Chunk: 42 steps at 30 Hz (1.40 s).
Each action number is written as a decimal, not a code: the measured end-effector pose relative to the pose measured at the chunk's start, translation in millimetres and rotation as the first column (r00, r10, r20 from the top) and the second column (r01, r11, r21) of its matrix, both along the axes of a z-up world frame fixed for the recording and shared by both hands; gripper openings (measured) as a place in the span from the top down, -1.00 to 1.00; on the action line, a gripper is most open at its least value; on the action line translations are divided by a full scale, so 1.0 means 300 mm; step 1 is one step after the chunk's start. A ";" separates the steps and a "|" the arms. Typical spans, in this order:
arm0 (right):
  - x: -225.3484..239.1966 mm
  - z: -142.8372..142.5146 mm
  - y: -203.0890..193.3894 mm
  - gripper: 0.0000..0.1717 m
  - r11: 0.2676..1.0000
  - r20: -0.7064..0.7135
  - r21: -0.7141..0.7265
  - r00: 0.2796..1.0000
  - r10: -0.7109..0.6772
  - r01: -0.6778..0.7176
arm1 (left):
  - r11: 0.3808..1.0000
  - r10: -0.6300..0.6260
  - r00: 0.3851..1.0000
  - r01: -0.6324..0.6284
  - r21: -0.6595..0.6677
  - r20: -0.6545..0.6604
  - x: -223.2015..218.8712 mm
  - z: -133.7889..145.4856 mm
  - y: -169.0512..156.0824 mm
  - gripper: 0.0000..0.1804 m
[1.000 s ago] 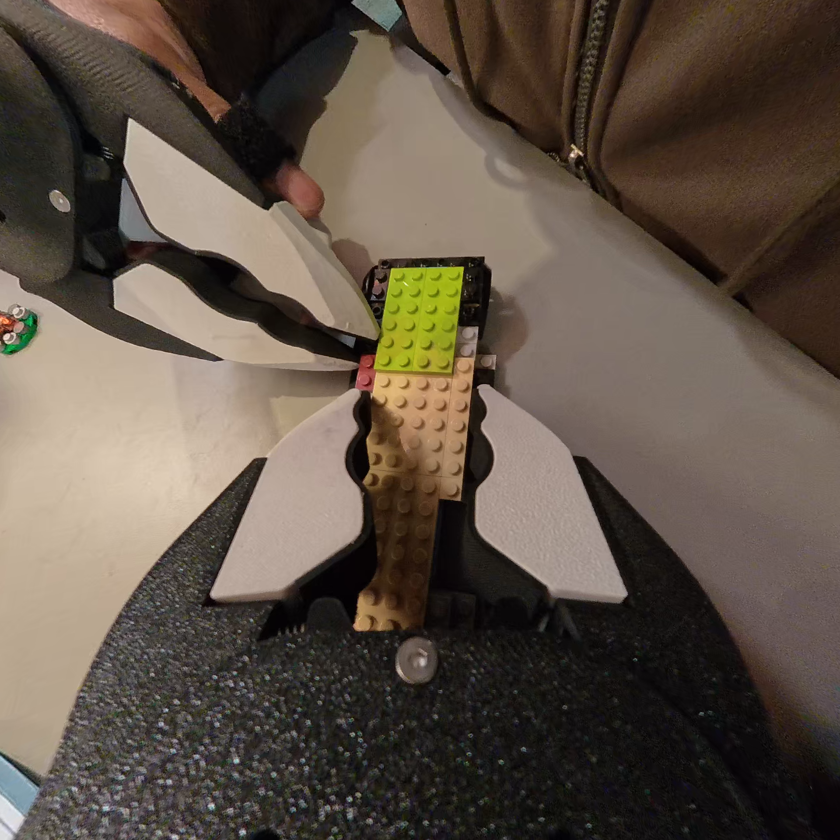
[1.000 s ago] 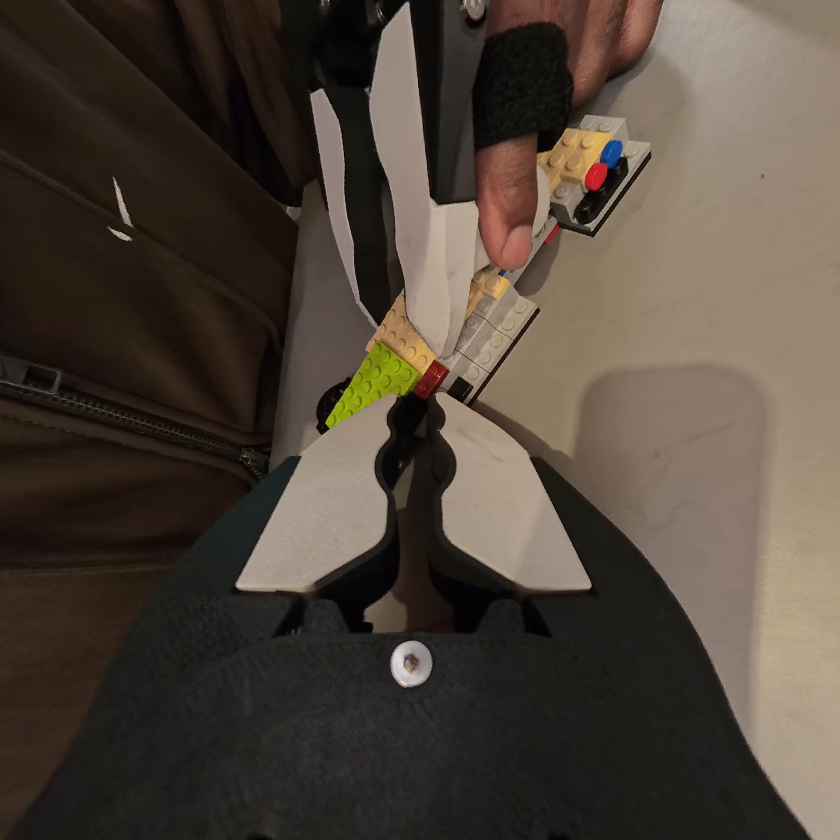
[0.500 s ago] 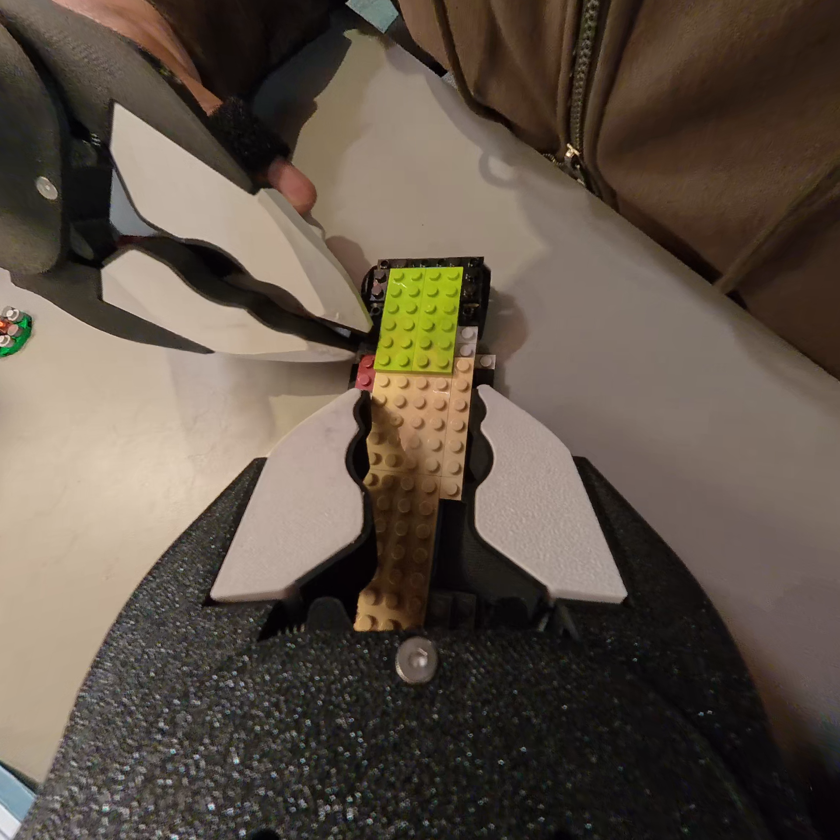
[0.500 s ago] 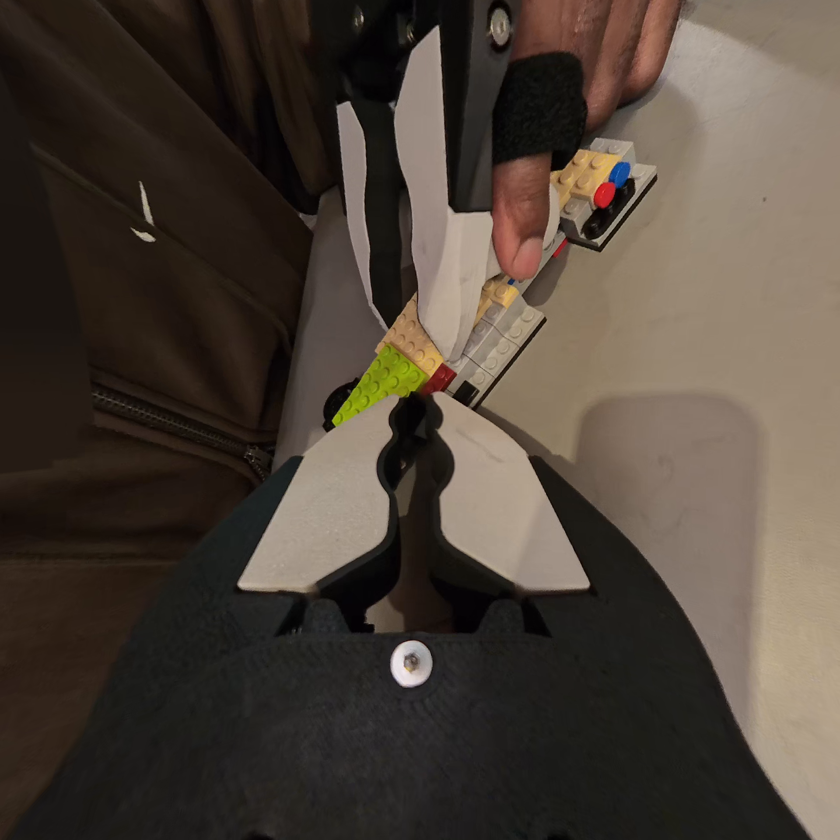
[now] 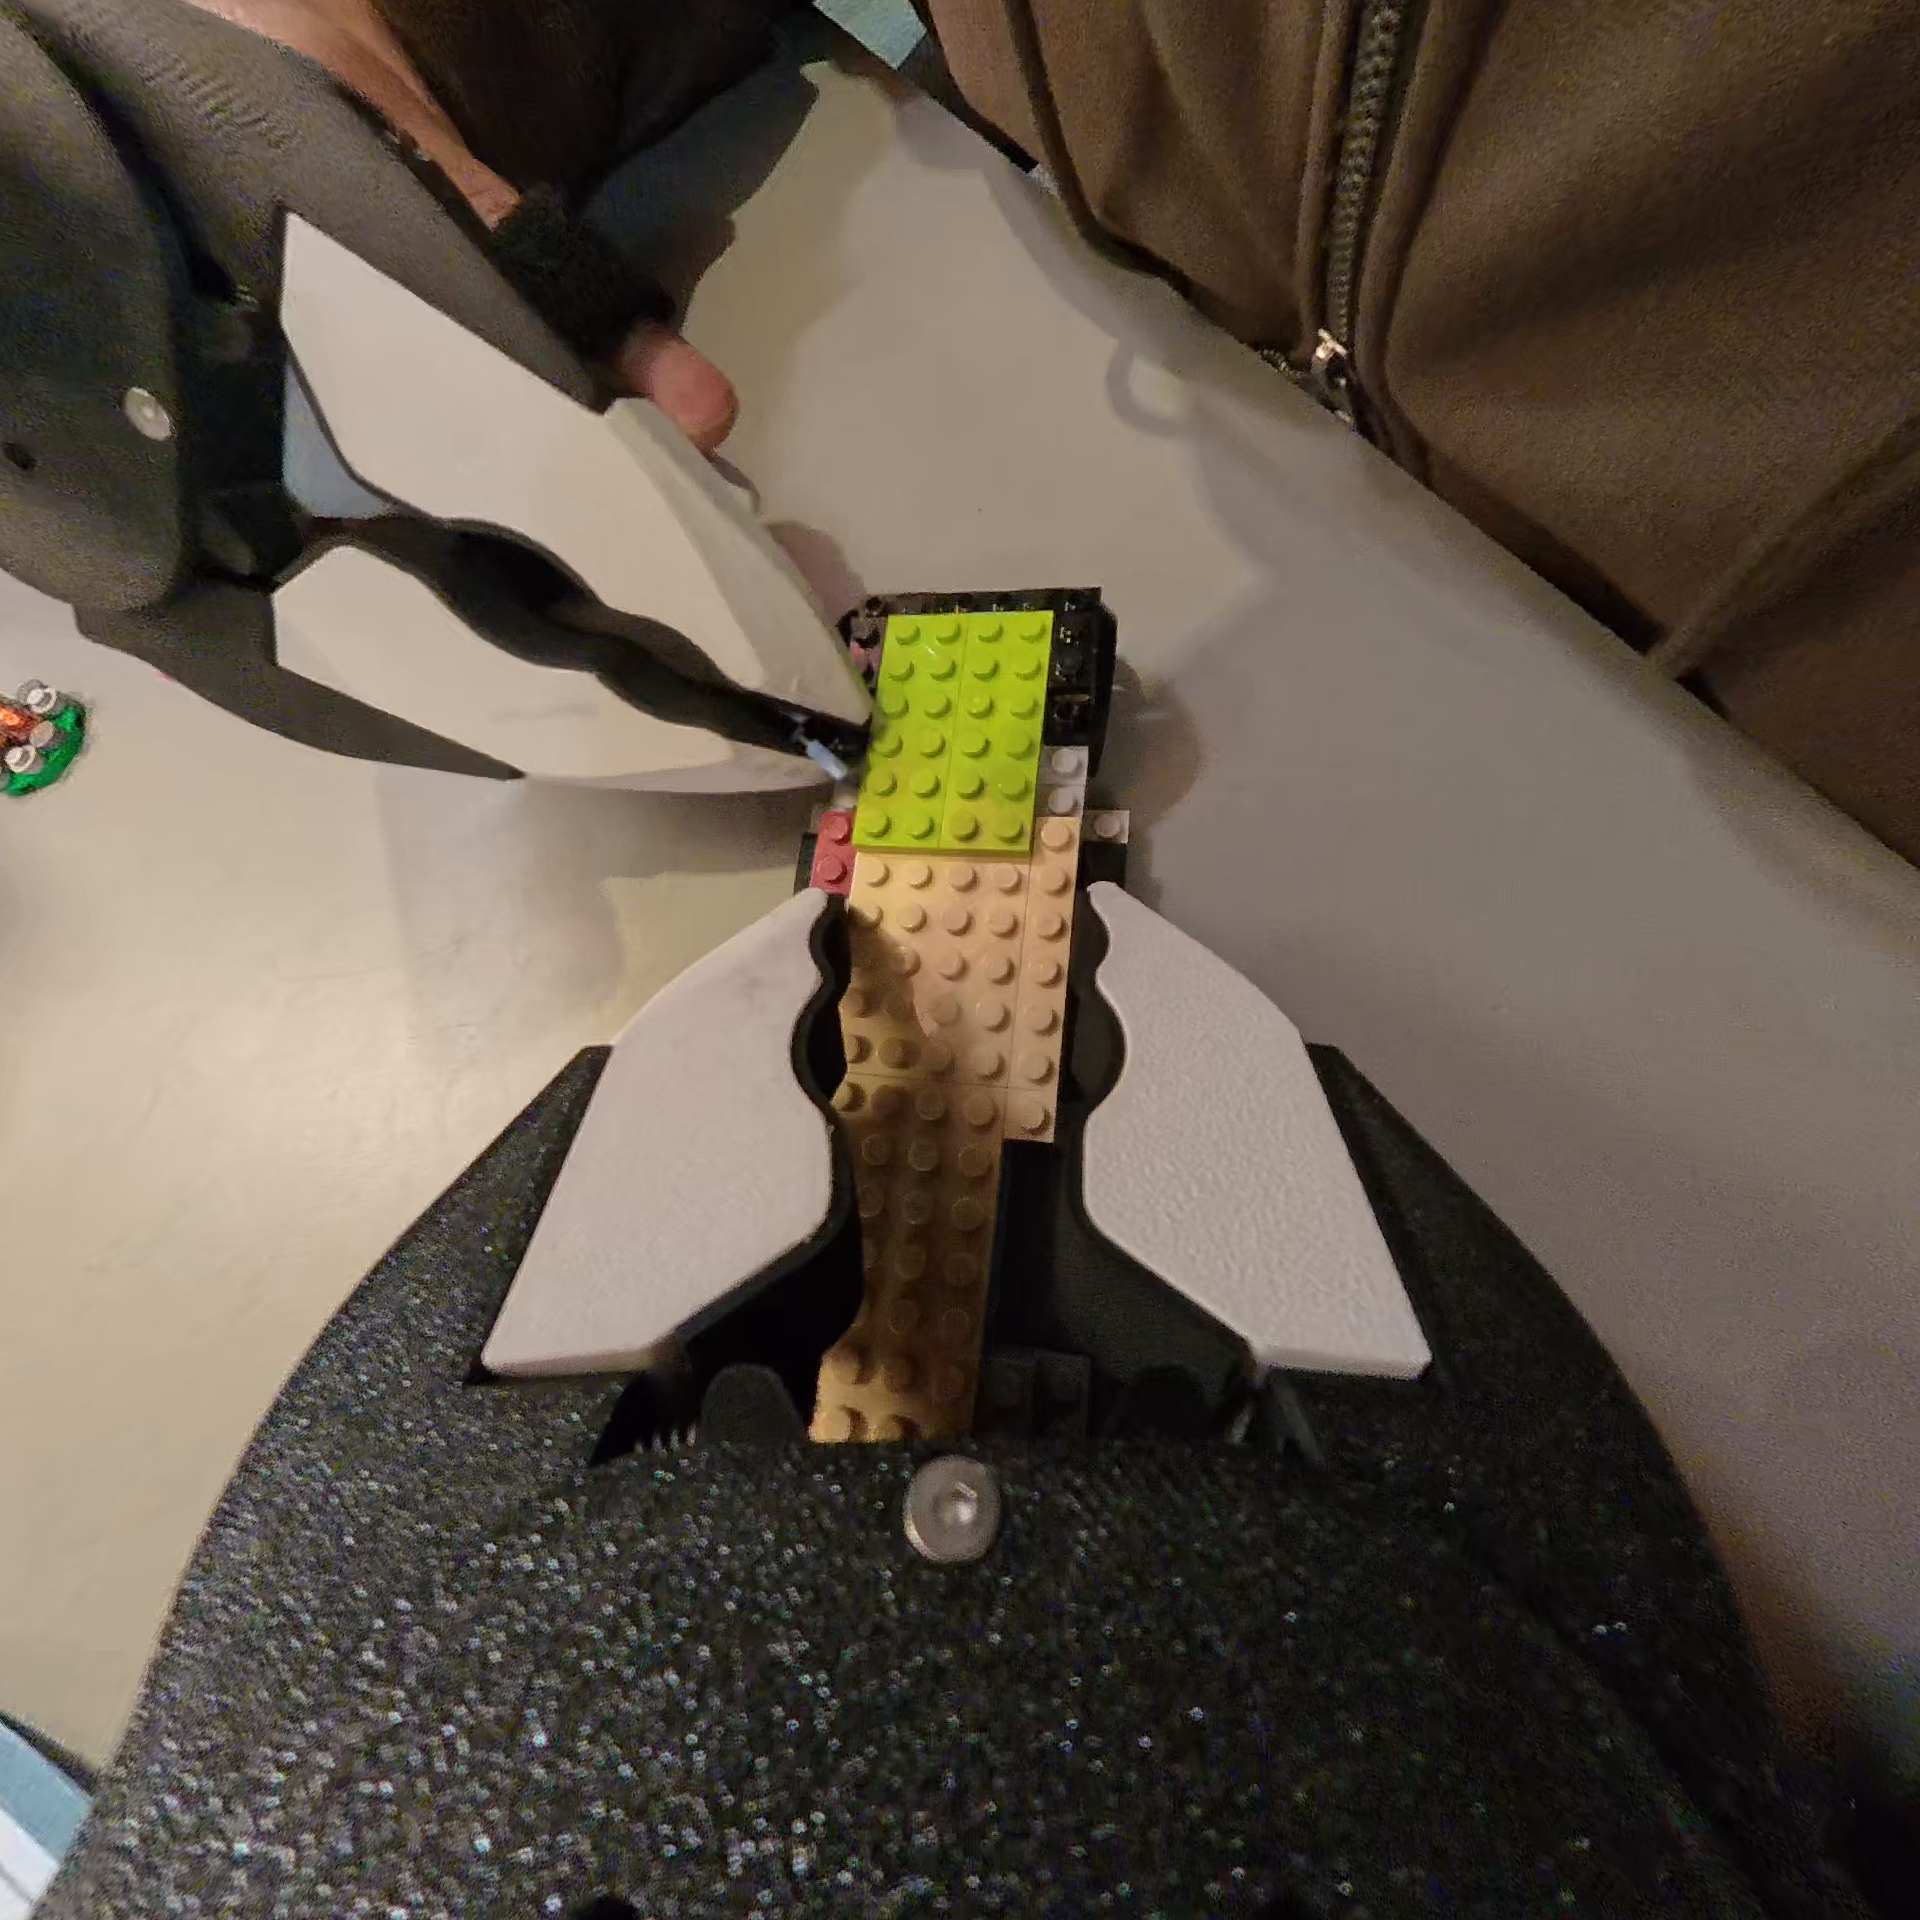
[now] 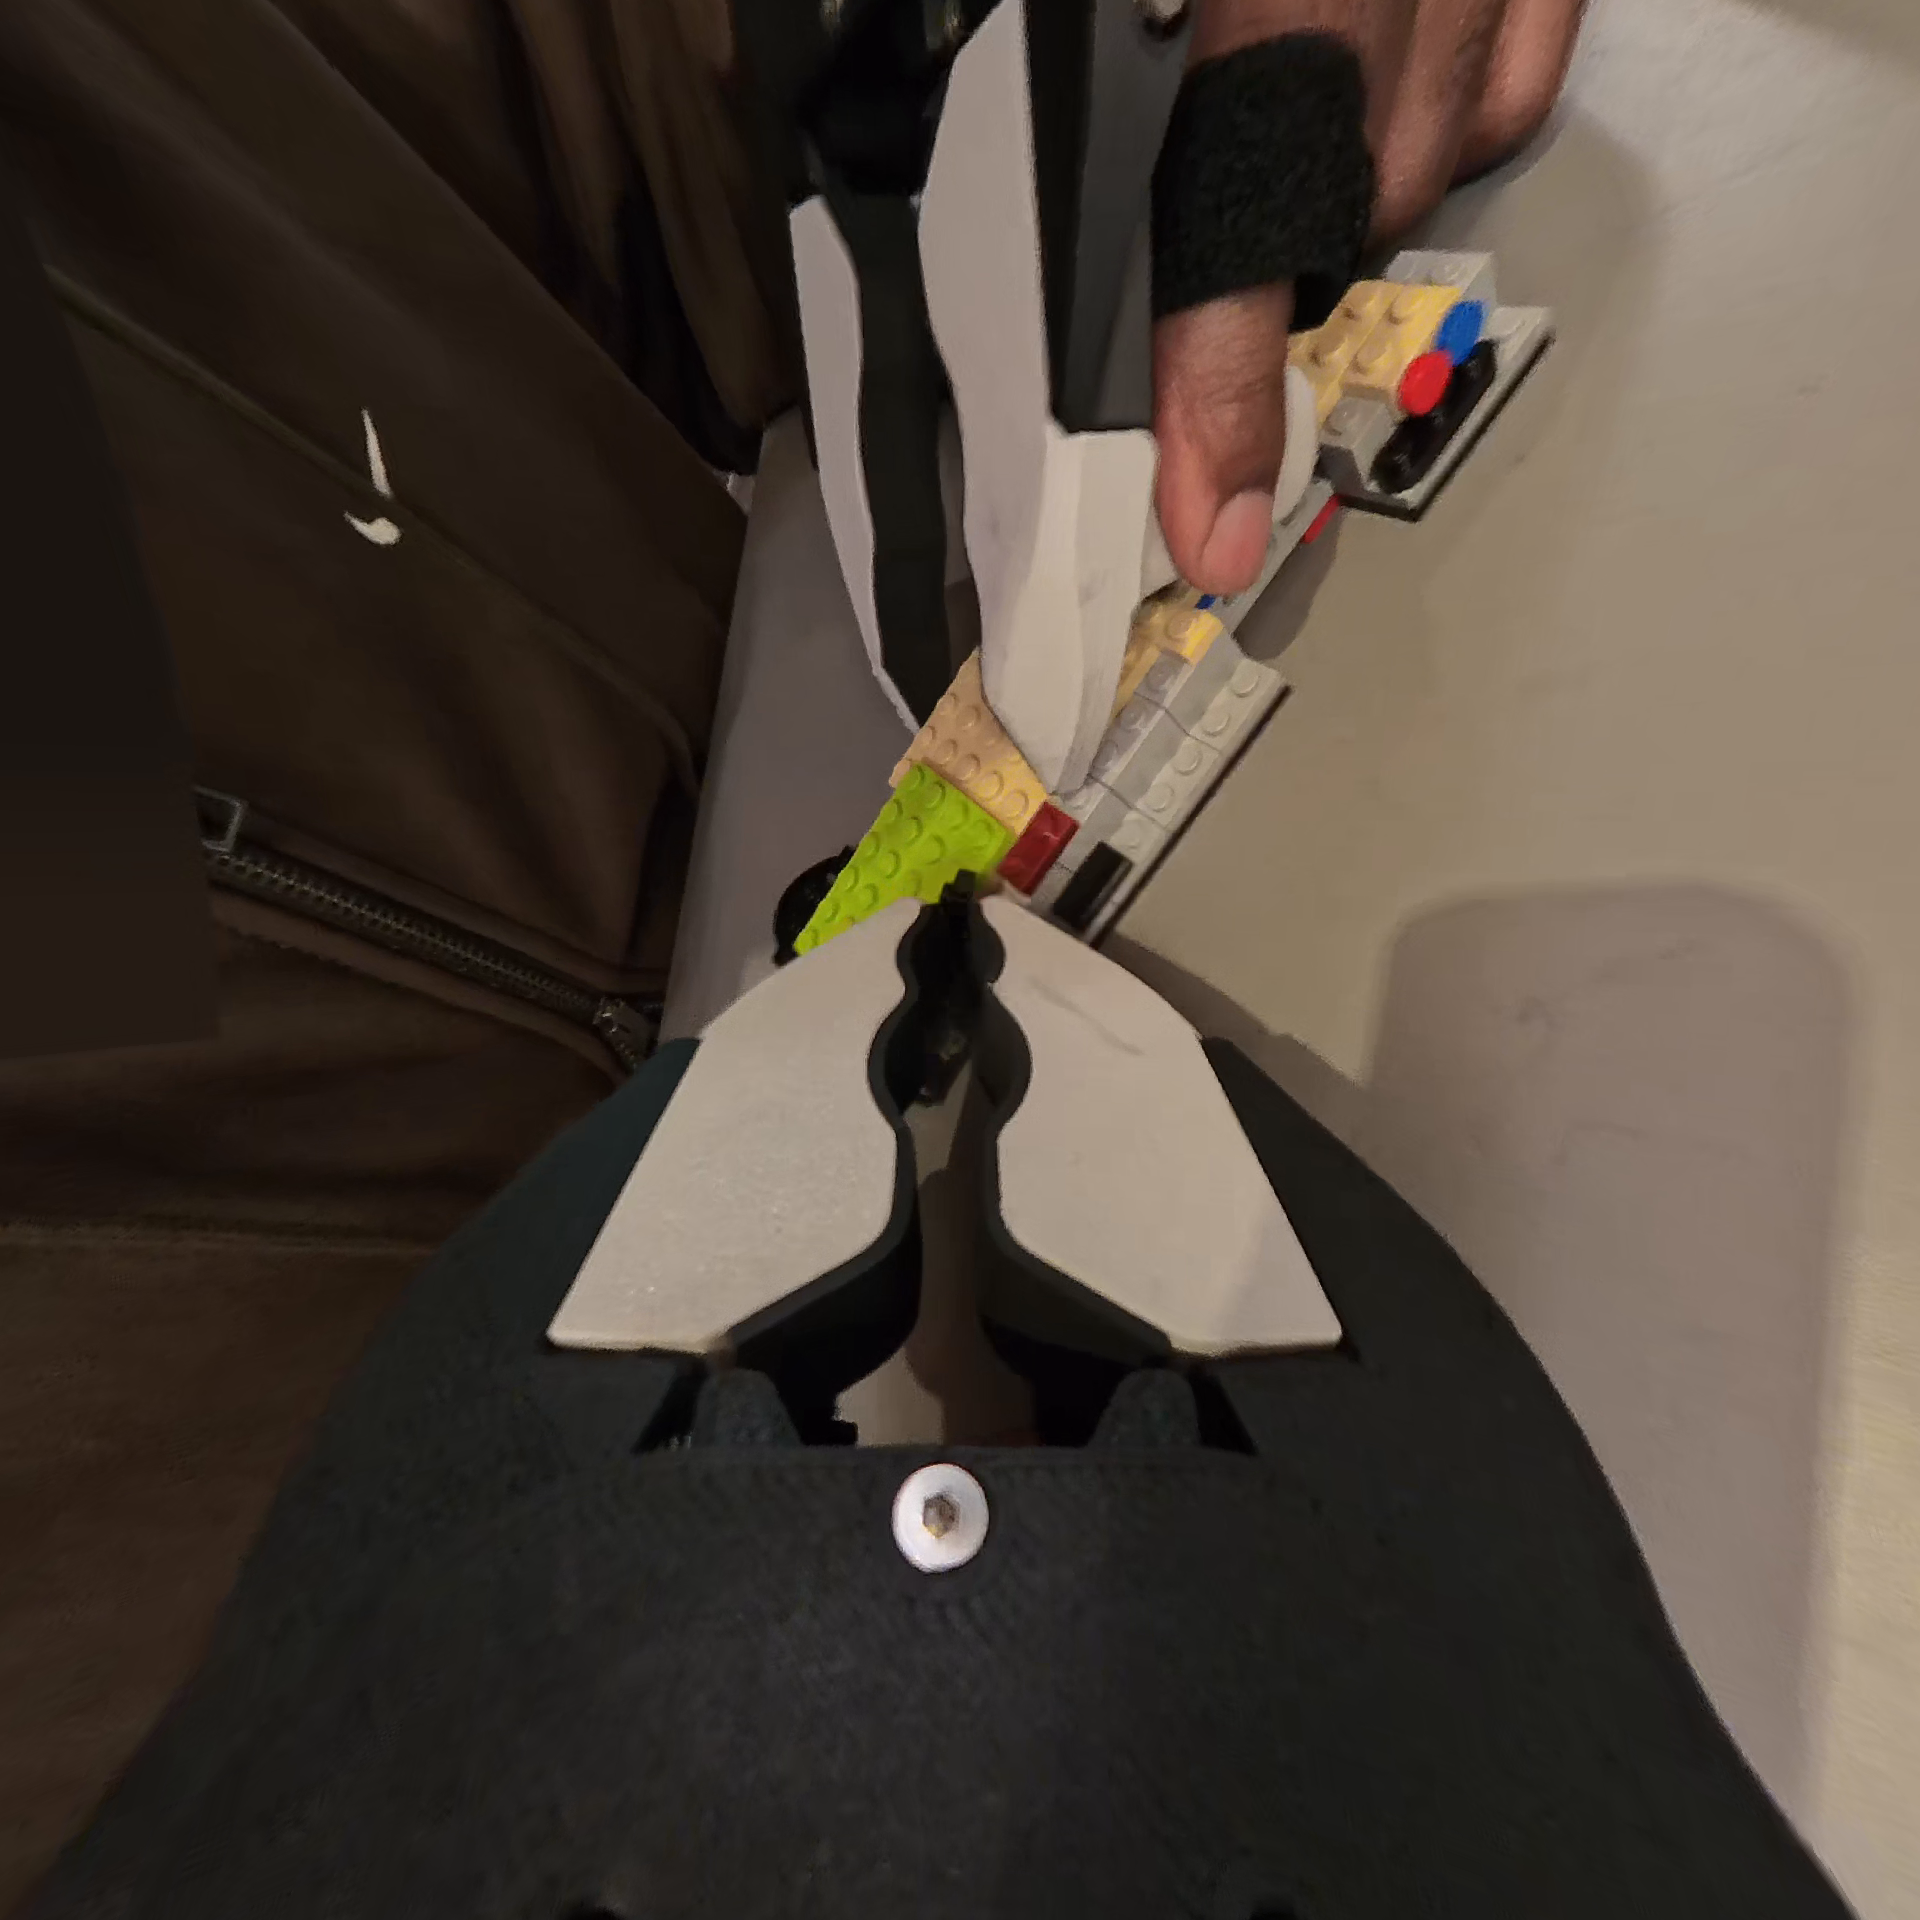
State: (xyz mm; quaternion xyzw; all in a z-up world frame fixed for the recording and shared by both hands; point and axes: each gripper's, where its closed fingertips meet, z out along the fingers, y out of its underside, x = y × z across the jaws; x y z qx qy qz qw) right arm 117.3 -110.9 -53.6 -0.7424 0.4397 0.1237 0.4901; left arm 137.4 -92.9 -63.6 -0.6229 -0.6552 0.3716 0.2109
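My left gripper (image 5: 961, 909) is shut on a long brick model and holds it by its sides, above the table. The model has tan plates (image 5: 966, 997), a lime green plate (image 5: 961, 727) at the far end, a small dark red brick (image 5: 834, 847) and a black base. My right gripper (image 5: 831, 743) comes in from the upper left, its tips at the lime plate's left edge. In the right wrist view my right gripper (image 6: 961, 904) is nearly closed on a small piece beside the lime plate (image 6: 914, 842) and the red brick (image 6: 1044, 847). The left gripper's fingers (image 6: 1039, 582) clamp the model there.
A pale table (image 5: 312, 1039) lies below. A person in a brown zipped jacket (image 5: 1558, 260) stands along its far edge. A small green piece (image 5: 42, 727) lies at the left. The model's other end carries grey plates (image 6: 1184, 748) and red and blue round studs (image 6: 1429, 374).
My right gripper has slid from beside the red brick to the lime plate's edge, and its tips have drawn closer together. My left gripper and the model have stayed still.
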 end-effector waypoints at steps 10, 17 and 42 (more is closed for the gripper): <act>0.020 0.013 -0.009 0.95 0.999 0.031 -0.006 0.999 -0.035 0.035 | 1.000 0.015 1.000 -0.015 -0.001 0.001 0.004 0.000 -0.005 0.55; 0.037 0.057 -0.073 0.95 0.974 0.097 -0.078 0.974 -0.205 0.213 | 1.000 0.023 1.000 -0.023 0.002 0.000 0.006 0.001 -0.009 0.55; -0.562 0.212 -0.843 0.62 0.070 0.406 -0.592 0.372 -0.834 0.803 | 0.997 0.081 0.997 -0.081 0.021 -0.003 0.014 0.002 -0.025 0.55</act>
